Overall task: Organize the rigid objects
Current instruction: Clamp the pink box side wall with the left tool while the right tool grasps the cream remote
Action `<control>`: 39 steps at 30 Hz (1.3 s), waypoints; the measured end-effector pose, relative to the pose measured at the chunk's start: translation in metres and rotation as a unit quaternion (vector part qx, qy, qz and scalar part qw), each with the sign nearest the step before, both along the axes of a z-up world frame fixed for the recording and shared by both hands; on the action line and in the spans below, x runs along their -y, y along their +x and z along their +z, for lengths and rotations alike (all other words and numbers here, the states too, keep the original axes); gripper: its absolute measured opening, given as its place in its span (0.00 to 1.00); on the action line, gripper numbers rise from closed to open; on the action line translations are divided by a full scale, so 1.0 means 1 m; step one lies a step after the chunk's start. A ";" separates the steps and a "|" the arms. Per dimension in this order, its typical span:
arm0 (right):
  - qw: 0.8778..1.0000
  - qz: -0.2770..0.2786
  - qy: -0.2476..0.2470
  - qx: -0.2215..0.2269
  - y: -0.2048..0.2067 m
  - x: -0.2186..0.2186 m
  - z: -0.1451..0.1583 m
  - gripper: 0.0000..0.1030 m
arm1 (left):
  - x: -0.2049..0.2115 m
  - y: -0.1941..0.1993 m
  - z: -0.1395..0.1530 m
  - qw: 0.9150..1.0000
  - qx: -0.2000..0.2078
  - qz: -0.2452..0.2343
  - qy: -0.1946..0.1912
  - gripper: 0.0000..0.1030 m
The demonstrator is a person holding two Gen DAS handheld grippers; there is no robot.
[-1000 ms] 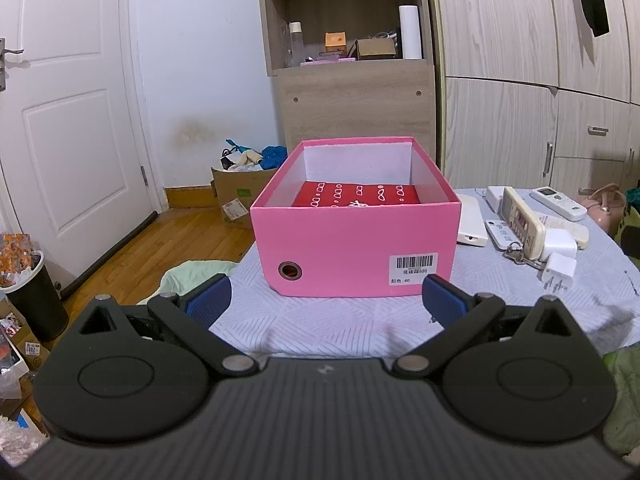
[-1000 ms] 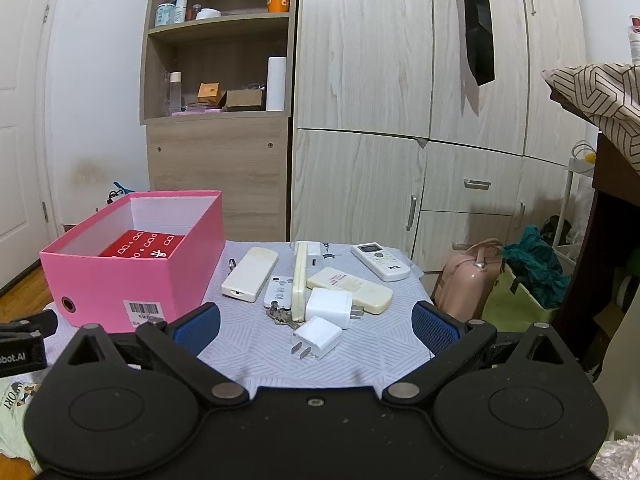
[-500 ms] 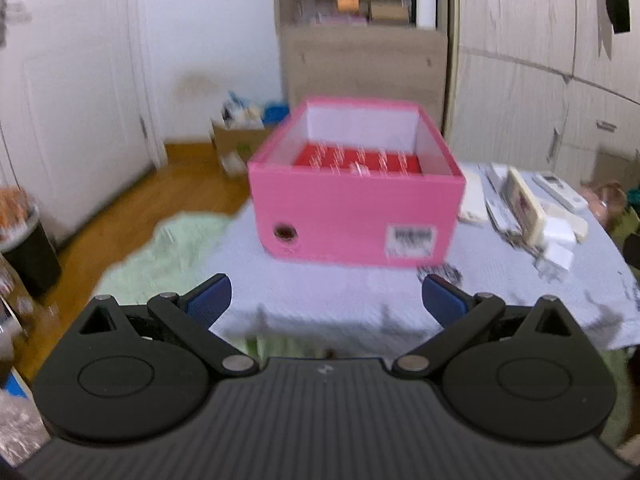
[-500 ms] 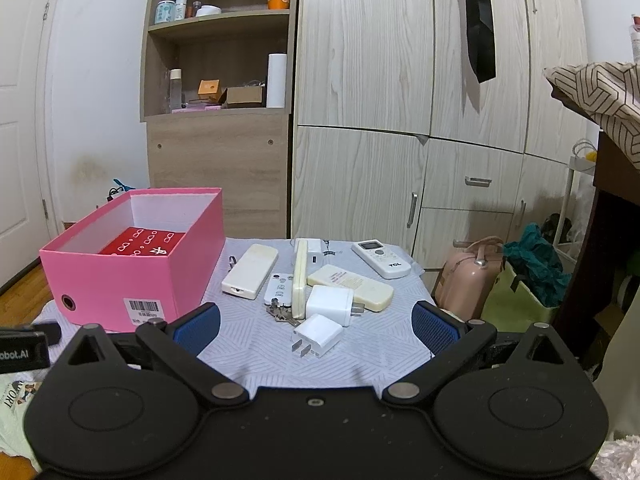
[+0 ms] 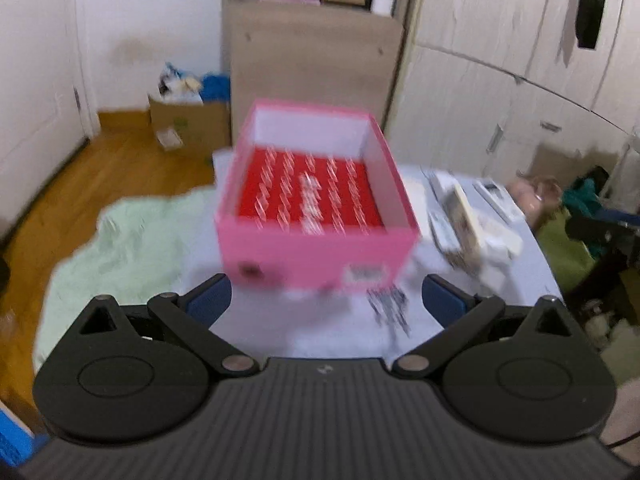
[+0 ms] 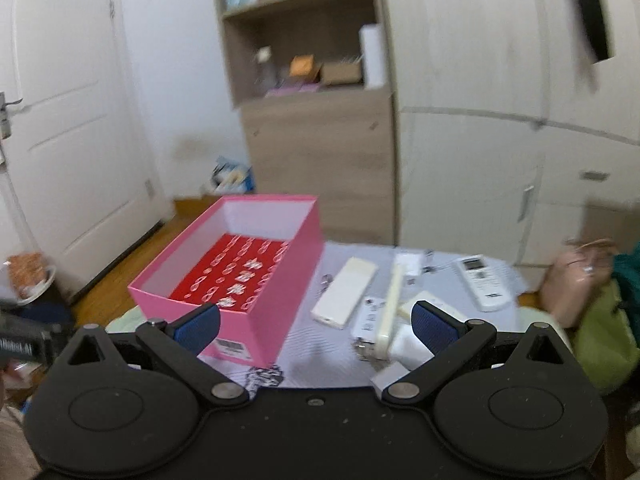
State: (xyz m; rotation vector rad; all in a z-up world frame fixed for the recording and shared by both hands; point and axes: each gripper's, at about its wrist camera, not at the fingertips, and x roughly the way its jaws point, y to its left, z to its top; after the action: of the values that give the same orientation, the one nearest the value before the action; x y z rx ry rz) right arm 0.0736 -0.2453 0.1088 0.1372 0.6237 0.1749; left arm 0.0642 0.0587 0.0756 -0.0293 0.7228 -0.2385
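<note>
Left gripper [image 5: 326,300]: jaws wide apart, holding nothing, above the table [image 5: 320,332] before the pink box [image 5: 316,256]. Right gripper [image 6: 316,326]: jaws wide apart, empty, over the box's near corner. Remotes [image 6: 482,282] and chargers [image 6: 408,346] lie just right of the box. Bare cloth along the near edge.

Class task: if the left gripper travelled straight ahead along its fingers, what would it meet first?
Probably the near wall of the pink box, which sits centred ahead of the open left gripper; blur leaves depth uncertain.
</note>
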 end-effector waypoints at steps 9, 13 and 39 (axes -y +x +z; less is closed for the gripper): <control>0.991 -0.011 0.031 -0.130 0.114 0.014 -0.039 0.81 | 0.005 0.109 0.013 0.996 -0.036 -0.017 0.081 0.96; 0.986 -0.020 0.026 -0.161 0.140 0.023 -0.069 0.73 | -0.009 0.146 -0.011 0.995 -0.070 -0.017 0.065 0.92; 0.977 -0.074 0.014 -0.200 0.191 0.048 -0.138 0.61 | -0.037 0.246 -0.088 0.992 -0.114 0.017 0.040 0.22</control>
State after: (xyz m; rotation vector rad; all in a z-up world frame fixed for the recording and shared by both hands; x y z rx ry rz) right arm 0.2643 -0.2932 -0.0290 0.2482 1.0079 0.0096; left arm 0.3105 0.0956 -0.0125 0.0077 0.9585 -0.1741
